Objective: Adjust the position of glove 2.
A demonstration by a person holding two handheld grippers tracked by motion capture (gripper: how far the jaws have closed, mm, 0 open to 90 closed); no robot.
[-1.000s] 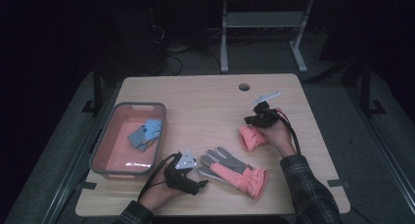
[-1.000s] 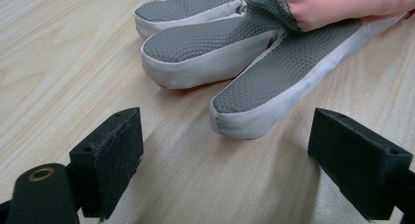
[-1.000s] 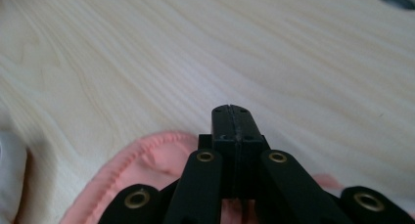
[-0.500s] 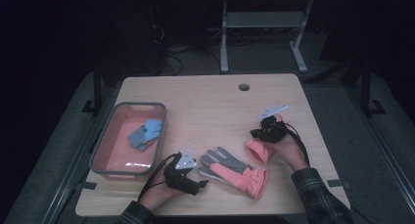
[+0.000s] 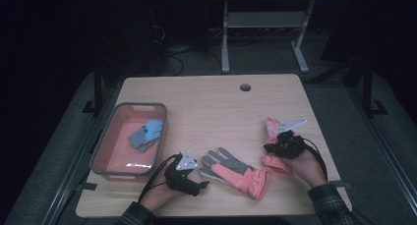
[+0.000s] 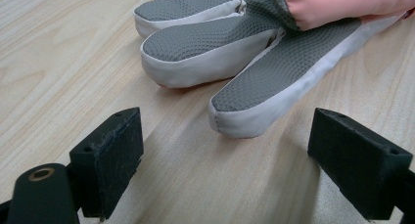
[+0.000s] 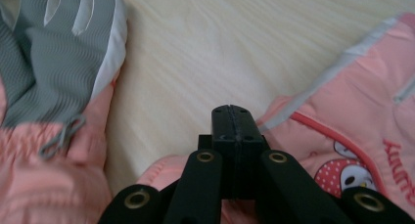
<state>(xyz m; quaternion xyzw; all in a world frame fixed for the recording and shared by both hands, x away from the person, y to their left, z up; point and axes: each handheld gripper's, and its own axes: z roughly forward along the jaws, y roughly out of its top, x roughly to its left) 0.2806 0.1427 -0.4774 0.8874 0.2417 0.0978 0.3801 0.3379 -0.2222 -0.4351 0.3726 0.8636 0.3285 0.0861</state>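
While flat on the table, glove (image 6: 254, 62) just ahead of left claw (image 6: 225, 155).

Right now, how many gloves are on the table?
2. One glove lies palm up near the front edge, by the open left gripper. The second glove is under the right gripper. More may be hidden.

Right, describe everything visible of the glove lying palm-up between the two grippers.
The pink fabric glove with the grey textured palm lies flat on the light wooden table, palm up, cuff gathered and ruffled. Its grey, white-edged fingertips point toward the open left gripper, apart from it. Nothing grips it.
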